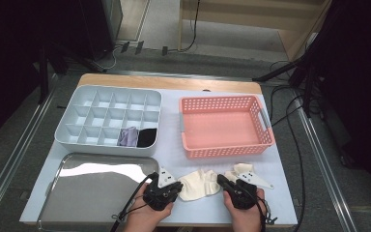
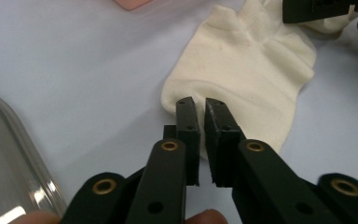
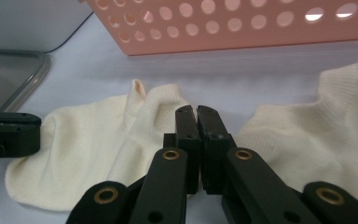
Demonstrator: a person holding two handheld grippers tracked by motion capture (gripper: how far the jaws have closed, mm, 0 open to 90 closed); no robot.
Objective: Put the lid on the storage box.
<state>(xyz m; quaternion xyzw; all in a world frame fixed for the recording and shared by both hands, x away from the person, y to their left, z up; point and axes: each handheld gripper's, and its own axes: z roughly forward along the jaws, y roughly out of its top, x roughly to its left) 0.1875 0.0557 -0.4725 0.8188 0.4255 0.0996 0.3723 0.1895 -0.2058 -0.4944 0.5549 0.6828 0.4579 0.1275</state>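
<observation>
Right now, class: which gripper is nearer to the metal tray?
Left. The left gripper sits beside the metal tray's right edge; the right gripper lies farther right, beyond the cream sock.

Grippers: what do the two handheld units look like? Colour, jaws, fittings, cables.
Both the left gripper and right gripper are matte black, each with two flat, blocky jaws on arms pinned with brass-coloured rivets. Each carries a grey three-cornered plate with dark dots on top. A thin black cable trails from each. Forearms are bare; no sleeves visible.

The white surface [image 1: 171,154] carries a divided grey organizer [image 1: 108,118], pink basket [image 1: 224,125], metal tray [image 1: 96,188] and two cream socks [image 1: 198,183].
</observation>
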